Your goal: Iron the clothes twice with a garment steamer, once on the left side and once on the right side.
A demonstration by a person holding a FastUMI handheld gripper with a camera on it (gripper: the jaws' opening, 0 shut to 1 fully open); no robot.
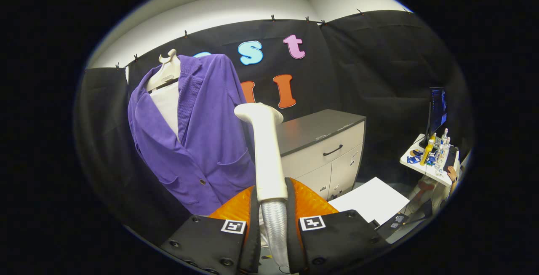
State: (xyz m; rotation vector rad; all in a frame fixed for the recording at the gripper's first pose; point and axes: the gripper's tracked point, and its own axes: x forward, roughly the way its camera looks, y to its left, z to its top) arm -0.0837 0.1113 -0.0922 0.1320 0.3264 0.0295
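Observation:
A purple jacket hangs on a white mannequin form, left of and beyond the fingers. The white garment steamer head stands upright between the fingers, its flat nozzle at the top close to the jacket's right sleeve side; whether it touches the cloth is unclear. A ribbed grey hose runs down from the handle. My gripper is shut on the steamer's handle, one finger pressing each side.
A grey-topped cabinet with a drawer and doors stands right of the jacket. A white sheet lies on the floor beyond it. Far right, a small white table carries bottles and a monitor; a person's hand rests there.

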